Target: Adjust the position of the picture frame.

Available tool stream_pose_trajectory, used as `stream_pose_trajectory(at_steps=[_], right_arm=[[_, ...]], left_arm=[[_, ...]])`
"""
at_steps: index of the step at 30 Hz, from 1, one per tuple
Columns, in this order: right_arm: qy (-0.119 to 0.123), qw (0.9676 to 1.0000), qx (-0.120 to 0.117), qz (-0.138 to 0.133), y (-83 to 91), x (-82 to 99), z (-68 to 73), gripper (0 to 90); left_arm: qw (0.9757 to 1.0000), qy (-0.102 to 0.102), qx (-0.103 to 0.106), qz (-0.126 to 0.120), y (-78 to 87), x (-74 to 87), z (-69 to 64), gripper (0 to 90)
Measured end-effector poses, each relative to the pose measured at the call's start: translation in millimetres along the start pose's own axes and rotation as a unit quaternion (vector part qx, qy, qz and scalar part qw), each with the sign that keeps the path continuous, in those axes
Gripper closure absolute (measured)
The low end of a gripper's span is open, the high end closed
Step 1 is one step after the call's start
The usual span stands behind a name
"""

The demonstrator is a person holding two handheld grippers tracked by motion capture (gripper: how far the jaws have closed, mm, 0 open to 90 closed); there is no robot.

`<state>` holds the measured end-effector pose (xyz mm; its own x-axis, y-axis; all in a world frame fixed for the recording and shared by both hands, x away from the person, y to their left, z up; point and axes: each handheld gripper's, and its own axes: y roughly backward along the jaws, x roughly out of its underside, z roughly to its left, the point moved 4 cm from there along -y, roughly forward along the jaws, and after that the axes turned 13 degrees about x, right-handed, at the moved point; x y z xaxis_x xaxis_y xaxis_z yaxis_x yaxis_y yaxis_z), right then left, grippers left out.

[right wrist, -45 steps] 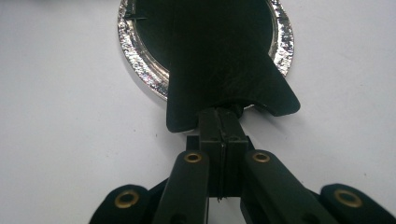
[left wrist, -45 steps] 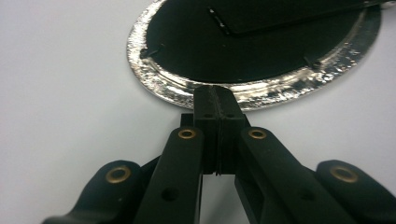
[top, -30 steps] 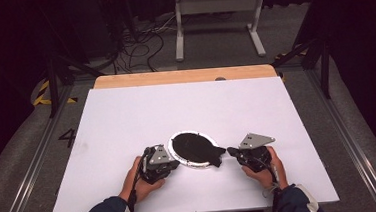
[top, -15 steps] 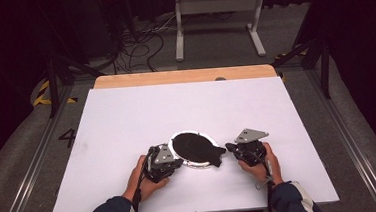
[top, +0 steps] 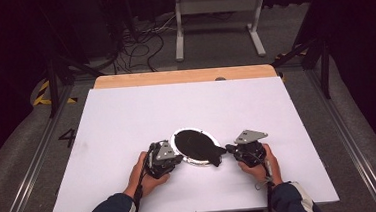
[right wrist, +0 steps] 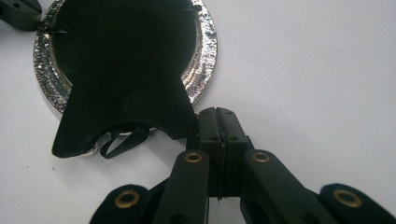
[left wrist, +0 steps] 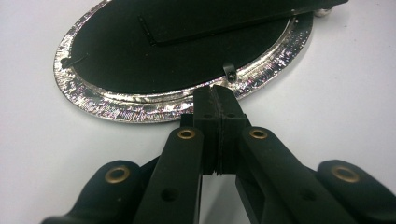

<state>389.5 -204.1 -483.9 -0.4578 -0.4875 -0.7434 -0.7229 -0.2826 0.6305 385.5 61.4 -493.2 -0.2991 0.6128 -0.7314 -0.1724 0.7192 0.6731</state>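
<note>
An oval picture frame lies face down on the white table near its front edge, with a silver rim and a black back. Its black easel stand spreads toward the right gripper, and a small black ribbon loop sits under the stand's foot. My left gripper is shut, its tips against the rim beside a small black clip. My right gripper is shut too, its tips right beside the stand's foot. Nothing is between either pair of jaws.
The white tabletop stretches bare behind the frame to a wooden strip at the far edge. Beyond it stand a metal rack and floor cables. Dark rails run along both table sides.
Both grippers have edged slightly inward toward the frame. The frame lies where it was, and both pairs of jaws have stayed shut.
</note>
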Motion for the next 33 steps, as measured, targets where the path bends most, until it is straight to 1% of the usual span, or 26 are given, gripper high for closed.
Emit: stream_pose_trajectory(at_steps=[2, 5, 9, 10, 12, 15, 17, 21, 23, 27, 28, 29, 30, 31, 32, 33], right_arm=[[0.001, 1.0000, -0.001, 0.000, 0.4, 0.3, 0.4, 90.0], [0.004, 0.9999, -0.013, 0.002, 2.9, 1.7, 2.7, 90.0], [0.005, 0.9998, -0.020, 0.003, 5.2, 2.7, 5.9, 90.0], [0.011, 0.9996, -0.025, 0.003, 7.0, 3.2, 9.0, 90.0], [0.012, 0.9996, -0.027, 0.004, 8.3, 3.7, 11.8, 90.0], [0.015, 0.9994, -0.030, 0.003, 10.2, 4.3, 15.7, 90.0], [0.015, 0.9993, -0.034, 0.004, 10.9, 4.5, 17.4, 90.0], [0.017, 0.9991, -0.039, 0.004, 11.8, 4.9, 21.6, 90.0], [0.019, 0.9990, -0.041, 0.004, 12.4, 4.8, 24.5, 90.0], [0.025, 0.9988, -0.043, 0.004, 13.7, 4.5, 29.1, 90.0], [0.024, 0.9988, -0.043, 0.005, 13.9, 4.5, 29.6, 90.0], [0.025, 0.9987, -0.044, 0.005, 14.1, 4.4, 30.3, 90.0], [0.026, 0.9987, -0.043, 0.005, 14.2, 4.4, 30.6, 90.0], [0.027, 0.9988, -0.041, 0.006, 14.4, 4.2, 31.0, 90.0], [0.027, 0.9988, -0.041, 0.006, 14.4, 4.2, 31.0, 90.0], [0.032, 0.9987, -0.038, 0.007, 14.7, 4.1, 31.4, 90.0]], left_arm=[[1.0000, 0.000, -0.003, -0.001, -0.2, -0.4, 1.0, 89.2], [1.0000, 0.005, -0.008, 0.000, -0.3, -1.2, 5.0, 88.3], [0.9998, 0.007, -0.016, -0.002, -0.1, -1.4, 8.3, 88.0], [0.9998, 0.005, -0.018, 0.000, 0.1, -1.6, 9.4, 87.2], [0.9997, 0.002, -0.026, 0.000, -0.1, -2.2, 12.3, 87.2], [0.9995, -0.006, -0.029, 0.007, -0.8, -4.1, 14.7, 87.4], [0.9994, -0.004, -0.033, 0.005, -1.6, -5.2, 17.7, 87.8], [0.9995, 0.006, -0.032, -0.001, -2.3, -6.1, 23.1, 87.9], [0.9993, 0.010, -0.037, -0.002, -2.7, -6.7, 25.5, 87.1], [0.9991, 0.009, -0.040, -0.002, -2.7, -6.9, 26.7, 87.2], [0.9991, 0.009, -0.040, -0.002, -2.7, -6.9, 26.7, 87.2], [0.9995, 0.010, -0.028, -0.002, -1.8, -6.2, 25.2, 87.3], [0.9995, 0.010, -0.028, -0.002, -1.8, -6.2, 25.2, 87.3], [0.9998, 0.012, -0.015, 0.001, -0.9, -5.3, 21.0, 87.3], [0.9998, 0.012, -0.015, 0.001, -0.9, -5.3, 21.0, 87.6], [0.9999, 0.012, -0.006, 0.001, -0.8, -5.1, 18.5, 87.6]])
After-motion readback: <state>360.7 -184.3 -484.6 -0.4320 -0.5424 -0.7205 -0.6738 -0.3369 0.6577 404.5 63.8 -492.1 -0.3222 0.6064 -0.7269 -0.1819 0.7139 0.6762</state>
